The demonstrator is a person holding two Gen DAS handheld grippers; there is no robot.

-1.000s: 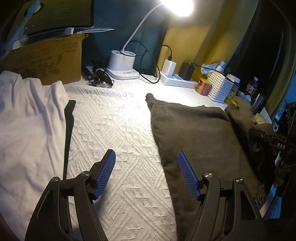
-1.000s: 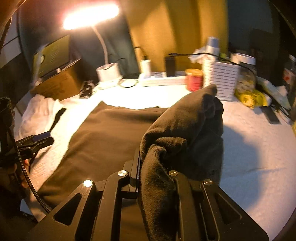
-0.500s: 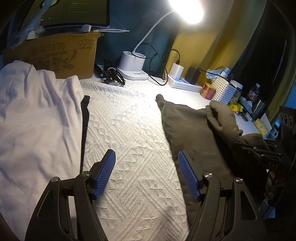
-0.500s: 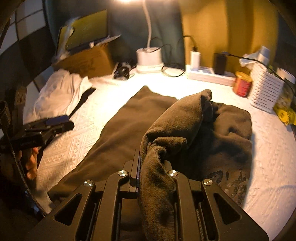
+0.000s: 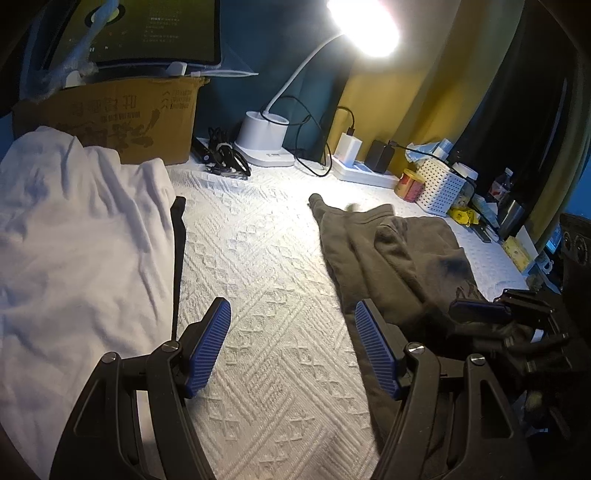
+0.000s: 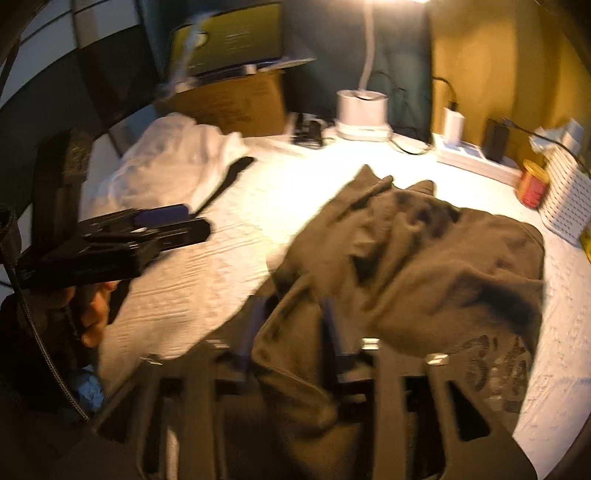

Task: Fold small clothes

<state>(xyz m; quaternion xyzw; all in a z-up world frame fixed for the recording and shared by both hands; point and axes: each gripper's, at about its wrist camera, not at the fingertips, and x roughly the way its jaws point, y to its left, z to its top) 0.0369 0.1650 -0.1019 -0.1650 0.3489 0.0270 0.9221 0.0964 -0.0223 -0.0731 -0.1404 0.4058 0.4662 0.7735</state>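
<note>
Clothes number two on the white textured cover (image 5: 266, 295): one dark olive garment (image 5: 388, 251) on the right half and one white garment (image 5: 74, 236) heaped on the left, with a black strip (image 5: 179, 236) showing at the white one's inner edge. The olive garment lies partly doubled over itself, a printed patch visible at its near right corner in the right wrist view.

Two grippers are in play. The left gripper (image 5: 291, 350) hovers above bare cover between the two garments, its blue ribbed pads (image 5: 208, 350) spread wide with nothing between them. The right gripper (image 6: 291, 332) sits at the near edge of the olive garment; its jaws are opening, and a fold of the cloth still lies between them, though the blur hides whether the pads still press on it.

The left wrist view alone shows the right gripper from the side, low at the garment's near right corner. The right wrist view alone shows the person's hand (image 6: 92, 314) gripping the left tool's handle, and the print on the cloth.

Along the back wall stand one cardboard box (image 5: 110, 110) with a screen (image 5: 147, 29) on top, one white desk lamp (image 5: 266, 136) lit brightly, one power strip (image 5: 362, 171) with two chargers plugged in, one red tin (image 5: 410, 182) and one white perforated basket (image 5: 441, 190). A tangle of black cable (image 5: 225, 158) lies beside the lamp base. None of these touch the olive garment.
</note>
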